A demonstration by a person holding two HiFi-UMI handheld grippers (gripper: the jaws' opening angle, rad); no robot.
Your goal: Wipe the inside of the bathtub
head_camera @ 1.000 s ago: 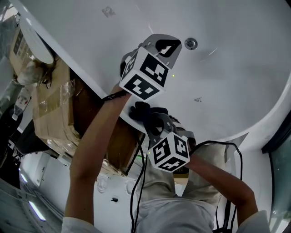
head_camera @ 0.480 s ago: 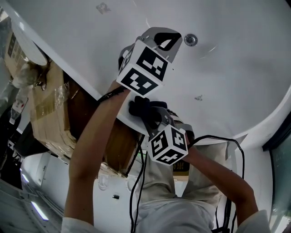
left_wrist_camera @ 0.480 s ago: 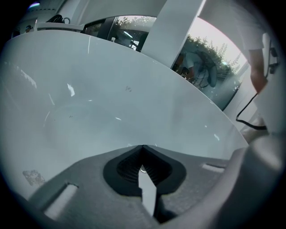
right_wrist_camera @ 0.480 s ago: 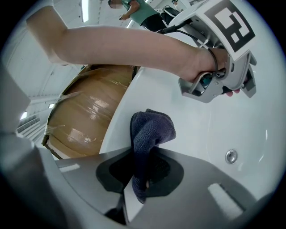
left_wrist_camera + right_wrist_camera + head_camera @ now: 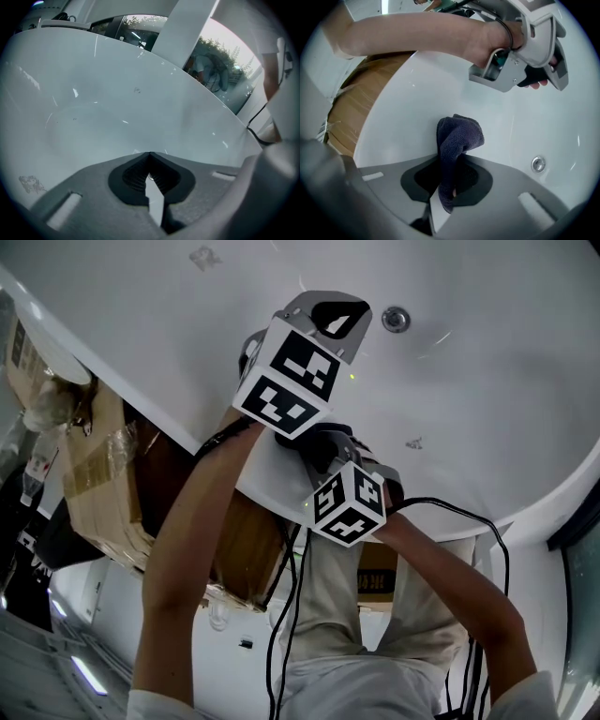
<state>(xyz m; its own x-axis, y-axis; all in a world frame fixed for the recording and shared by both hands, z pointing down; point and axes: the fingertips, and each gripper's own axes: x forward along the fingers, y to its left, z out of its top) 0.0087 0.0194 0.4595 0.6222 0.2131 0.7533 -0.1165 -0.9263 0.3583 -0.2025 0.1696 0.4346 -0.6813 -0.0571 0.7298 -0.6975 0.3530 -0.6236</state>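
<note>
The white bathtub (image 5: pixel 487 381) fills the top of the head view, with its round metal drain (image 5: pixel 395 319) near the middle. My right gripper (image 5: pixel 325 448) is shut on a dark blue cloth (image 5: pixel 457 136), which hangs out of the jaws against the tub's near wall (image 5: pixel 408 112). My left gripper (image 5: pixel 328 322) hovers farther in over the tub floor, close to the drain. Its jaws are shut with nothing between them (image 5: pixel 150 157). In the right gripper view the left gripper (image 5: pixel 525 51) shows at top right, with the drain (image 5: pixel 538 163) lower right.
Taped cardboard boxes (image 5: pixel 94 456) and a brown wooden panel (image 5: pixel 248 540) stand just outside the tub's rim (image 5: pixel 141 390) at the left. Black cables (image 5: pixel 291 615) hang down by the person's legs. Glass panes (image 5: pixel 140 35) rise beyond the tub's far rim.
The right gripper has moved up from the rim into the tub, carrying the cloth. The left gripper has shifted slightly farther in, toward the drain.
</note>
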